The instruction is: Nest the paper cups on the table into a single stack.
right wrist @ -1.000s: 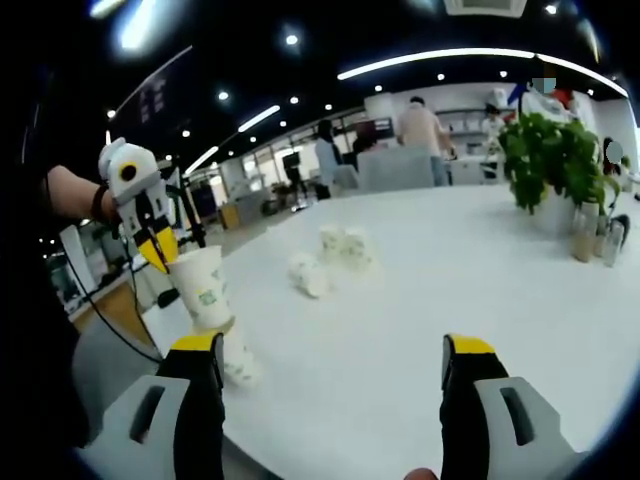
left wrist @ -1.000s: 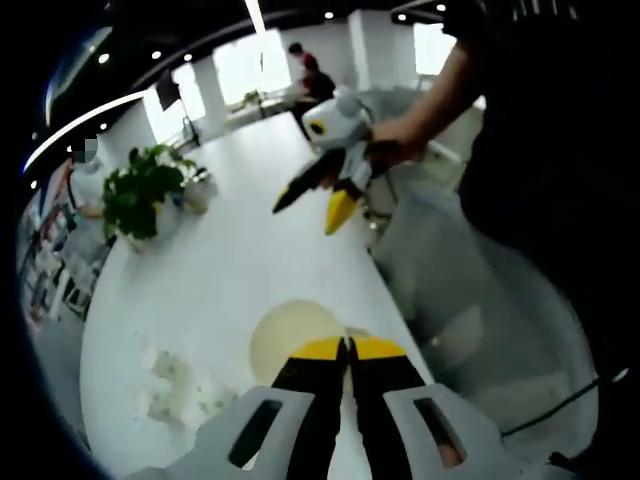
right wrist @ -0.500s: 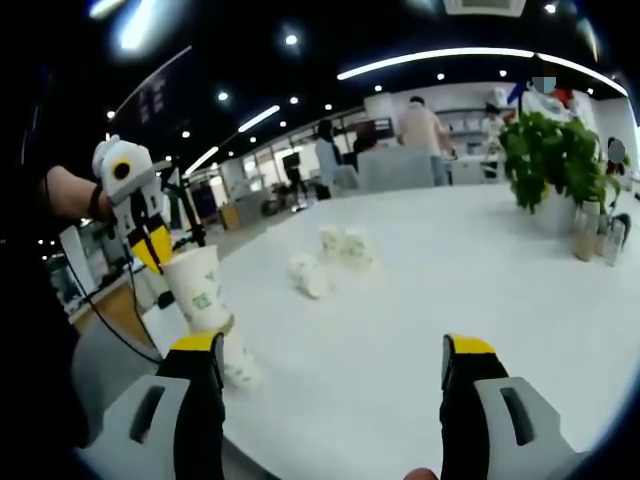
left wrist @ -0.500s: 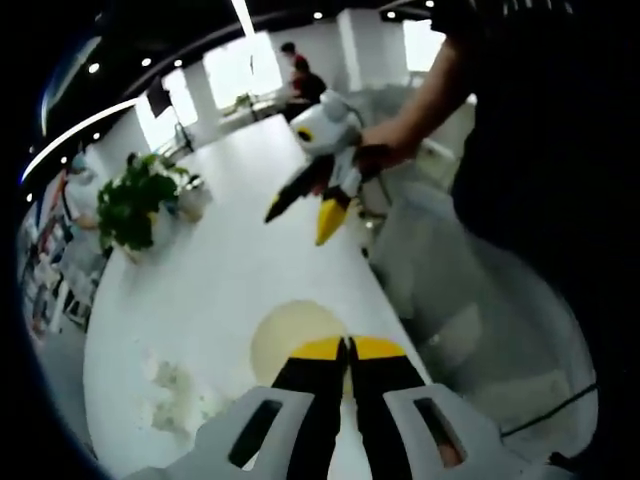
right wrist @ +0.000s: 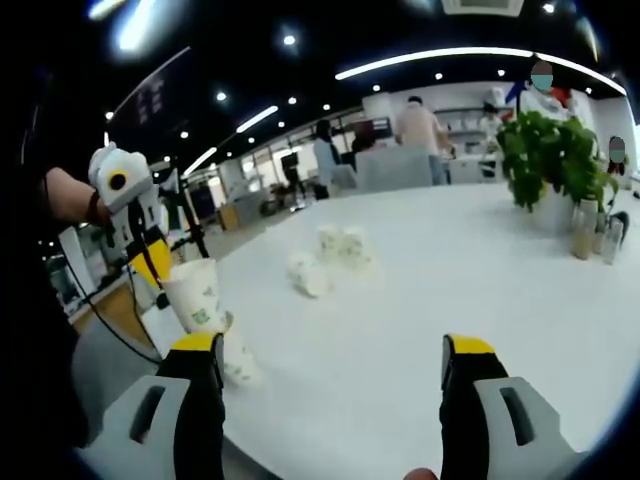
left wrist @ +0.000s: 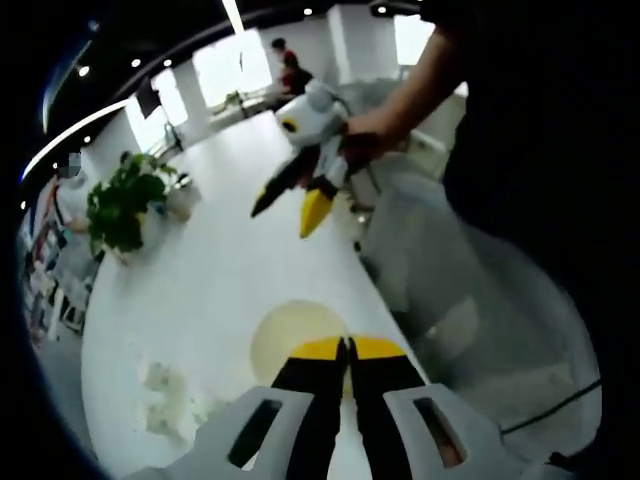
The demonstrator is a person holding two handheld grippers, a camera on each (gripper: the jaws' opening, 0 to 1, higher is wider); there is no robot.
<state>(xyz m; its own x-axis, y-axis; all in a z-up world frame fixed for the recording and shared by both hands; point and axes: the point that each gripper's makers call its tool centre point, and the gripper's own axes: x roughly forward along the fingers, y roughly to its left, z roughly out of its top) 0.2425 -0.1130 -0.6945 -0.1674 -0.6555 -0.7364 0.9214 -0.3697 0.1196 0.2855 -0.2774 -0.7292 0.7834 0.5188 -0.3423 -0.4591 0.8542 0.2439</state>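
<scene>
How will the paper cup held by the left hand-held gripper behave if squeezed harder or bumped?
The paper cup looks thin-walled and empty, so it's probably light and would likely dent under a harder pinch. The left hand-held gripper holds it only at the rim, tilted, so a bump could probably twist it loose. Its tapered shape likely makes it roll in an arc if dropped on the table.

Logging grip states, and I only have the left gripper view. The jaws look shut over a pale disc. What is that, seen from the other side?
Observer: In the right gripper view it is a paper cup, tilted and pinched at its rim by the left gripper.
Reviewer: Anything under it?
Observer: Another cup sits just below it at the table edge. I cannot tell if they touch.
Reviewer: Any more left to stack?
Observer: Yes, loose cups lie farther along the table, too blurred to count.
</scene>
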